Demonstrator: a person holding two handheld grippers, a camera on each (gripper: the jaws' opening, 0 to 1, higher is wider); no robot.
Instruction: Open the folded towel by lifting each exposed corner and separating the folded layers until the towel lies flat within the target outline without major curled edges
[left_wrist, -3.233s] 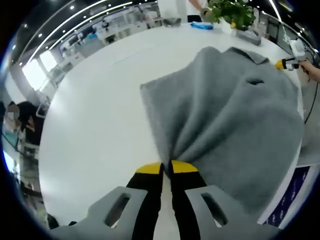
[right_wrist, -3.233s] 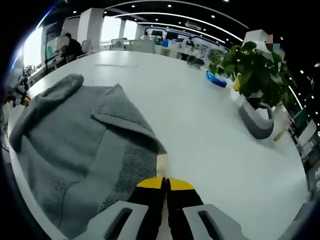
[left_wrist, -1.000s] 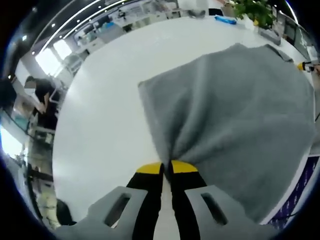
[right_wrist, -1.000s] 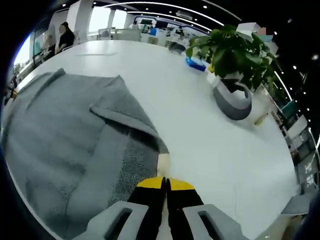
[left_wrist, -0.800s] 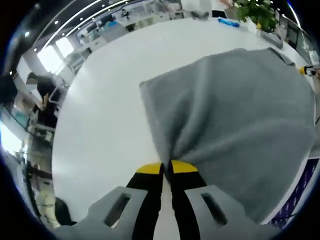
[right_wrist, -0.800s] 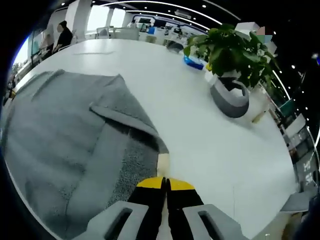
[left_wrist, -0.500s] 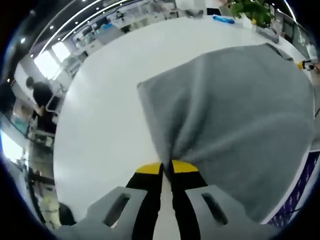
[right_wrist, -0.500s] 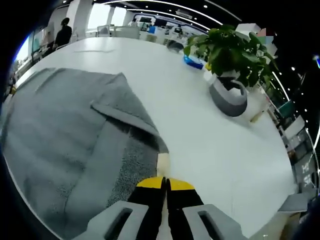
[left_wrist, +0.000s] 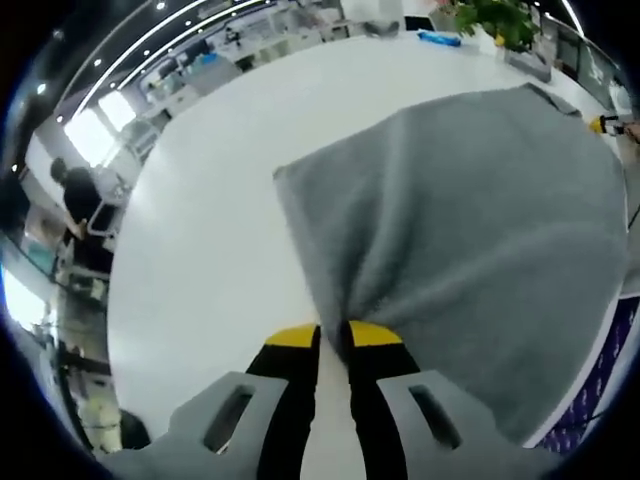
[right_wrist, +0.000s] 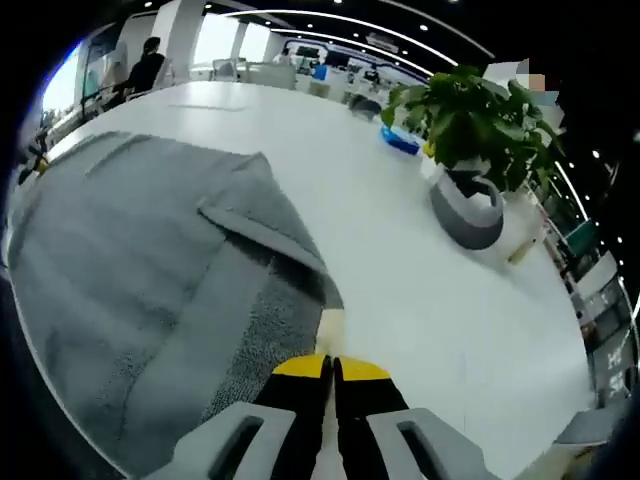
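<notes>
My left gripper (left_wrist: 332, 336) has its fingers narrowly parted, a towel (left_wrist: 470, 230) corner between them, slack. My right gripper (right_wrist: 331, 368) fingers pinch another corner closed. The towel spreads ahead of both across the white tabletop (left_wrist: 210, 210). I judge it soft, light and limp; hold at corners or hems. Beyond the right fingers, the right gripper view shows a turned-over flap (right_wrist: 262, 232) and a potted plant (right_wrist: 470, 140); the left gripper view shows smooth cloth and a far yellow-tipped gripper (left_wrist: 603, 124).

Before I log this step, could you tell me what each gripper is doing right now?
Left gripper: slightly open, towel corner between its jaws.
Right gripper: shut on the towel's edge.
</notes>
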